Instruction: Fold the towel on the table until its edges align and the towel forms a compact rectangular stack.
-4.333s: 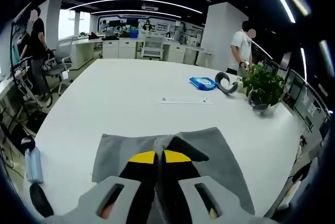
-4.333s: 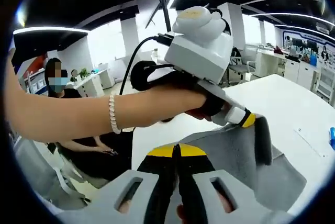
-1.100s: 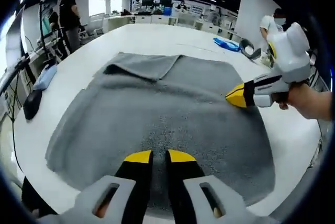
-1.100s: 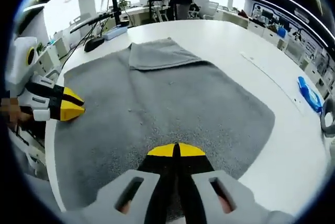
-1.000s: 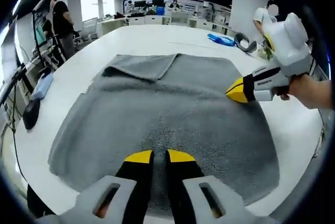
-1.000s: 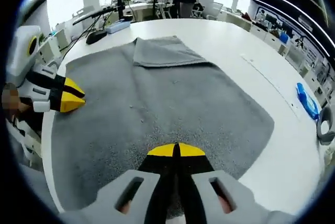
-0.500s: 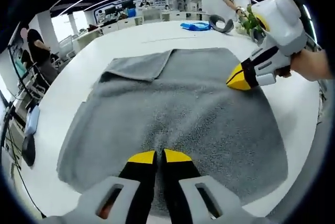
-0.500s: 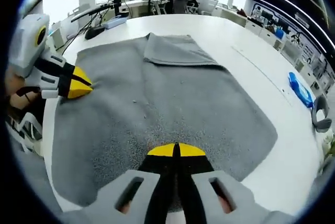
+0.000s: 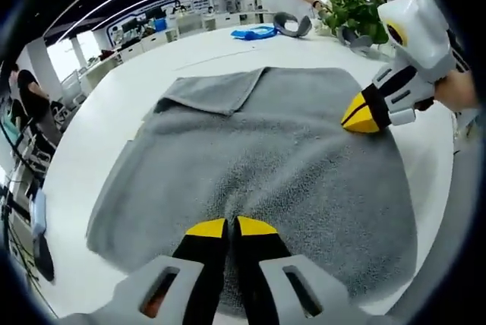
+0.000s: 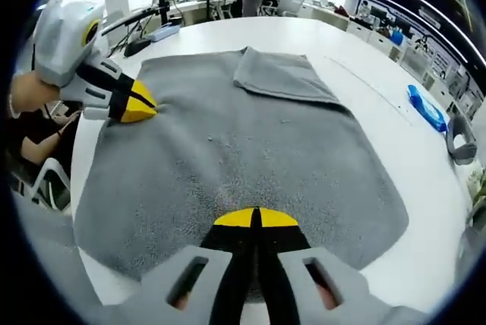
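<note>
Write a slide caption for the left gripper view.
Both tools rest shut on a spread grey towel, one corner folded over.

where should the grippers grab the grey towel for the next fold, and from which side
Probably by the two near corners of the grey towel, coming in low from the near table edge. It lies spread almost flat on the white table, with one far corner already turned over, so lifting the near edge toward the far edge would halve it. The left gripper and right gripper appear shut over it.

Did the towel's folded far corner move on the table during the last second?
Cannot tell. Both views shifted with the hands; the towel and its folded corner keep about the same place relative to the blue packet on the table.
</note>
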